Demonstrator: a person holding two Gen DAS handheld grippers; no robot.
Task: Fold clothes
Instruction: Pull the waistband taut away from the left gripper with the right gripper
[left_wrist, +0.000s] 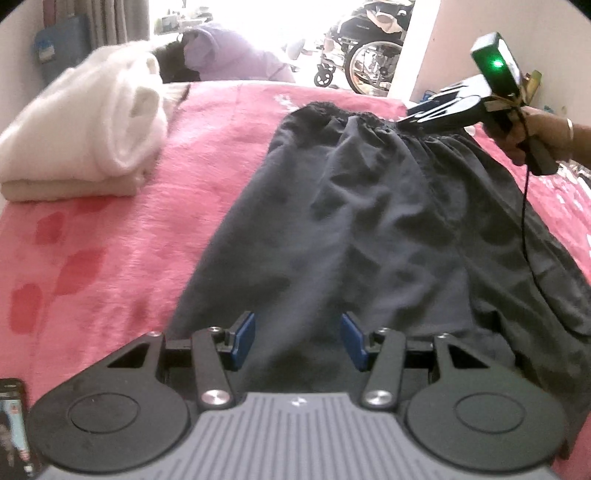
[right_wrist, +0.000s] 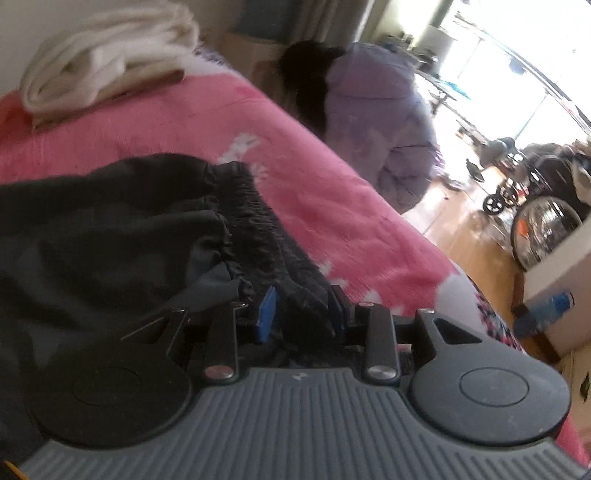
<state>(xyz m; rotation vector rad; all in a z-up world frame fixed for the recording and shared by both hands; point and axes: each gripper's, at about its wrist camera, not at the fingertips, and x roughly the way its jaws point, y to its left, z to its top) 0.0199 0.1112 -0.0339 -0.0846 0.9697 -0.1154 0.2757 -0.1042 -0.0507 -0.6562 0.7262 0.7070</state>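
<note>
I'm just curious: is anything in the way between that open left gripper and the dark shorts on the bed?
Nothing visible. The left gripper hangs open right over the shorts, with only bare cloth between its fingers.

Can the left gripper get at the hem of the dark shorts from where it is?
Probably yes. The left gripper is open right over the hem end of the dark shorts, with nothing between them. The right gripper is at the waistband, at the far end.
</note>
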